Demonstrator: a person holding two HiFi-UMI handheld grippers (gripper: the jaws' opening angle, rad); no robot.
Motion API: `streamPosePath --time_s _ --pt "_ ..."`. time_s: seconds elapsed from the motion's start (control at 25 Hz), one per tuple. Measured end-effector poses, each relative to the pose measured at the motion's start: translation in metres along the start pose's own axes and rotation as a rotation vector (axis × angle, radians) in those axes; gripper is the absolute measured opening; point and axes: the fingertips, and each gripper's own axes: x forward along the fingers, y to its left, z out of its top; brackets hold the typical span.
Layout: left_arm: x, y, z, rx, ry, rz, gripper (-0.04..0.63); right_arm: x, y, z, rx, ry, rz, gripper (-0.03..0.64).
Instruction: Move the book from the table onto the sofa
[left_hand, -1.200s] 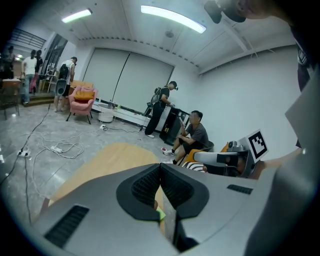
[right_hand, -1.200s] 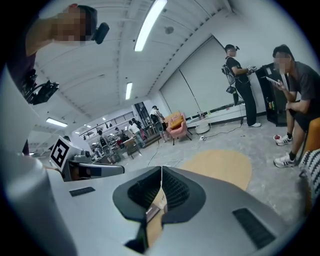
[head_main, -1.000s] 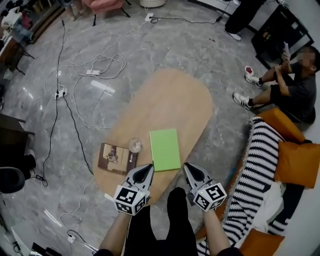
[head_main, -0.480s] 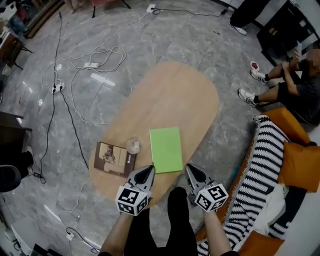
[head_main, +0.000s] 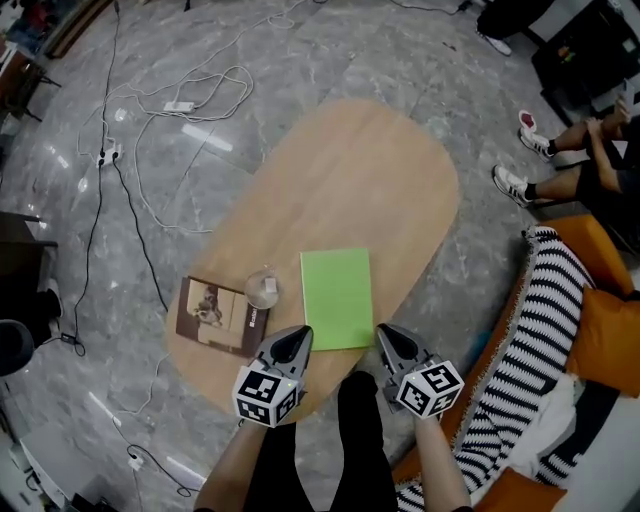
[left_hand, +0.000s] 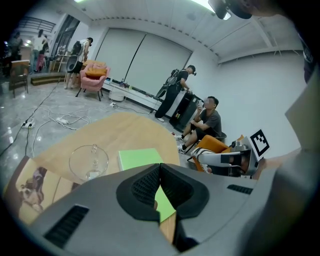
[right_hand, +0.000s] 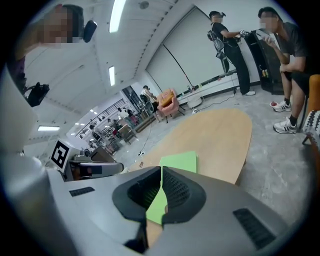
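A plain green book lies flat on the oval wooden table, near its front end. My left gripper hovers at the book's near left corner, its jaws shut with nothing between them. At the near right corner my right gripper is shut and empty too. In the left gripper view the green book shows just beyond the closed left gripper. The right gripper view has the book beyond the closed right gripper. The sofa, under a striped blanket, stands to the right.
A brown picture book and a clear glass piece lie left of the green book. Orange cushions rest on the sofa. A person sits at the far right. Cables trail over the grey floor.
Both grippers have sunk toward the table's front end and now sit close to the green book's near corners. Their jaws stayed shut. The book has not moved.
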Motion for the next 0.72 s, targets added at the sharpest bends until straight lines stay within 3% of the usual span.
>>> streamPosePath --time_s 0.44,0.72 --pt "0.031 0.034 -0.034 -0.042 0.058 0.021 0.015 0.040 -0.027 -0.031 0.040 0.083 0.022 0.027" --pt "0.053 0.054 -0.064 -0.185 0.139 0.038 0.017 0.057 -0.053 -0.050 0.096 0.157 0.003 0.032"
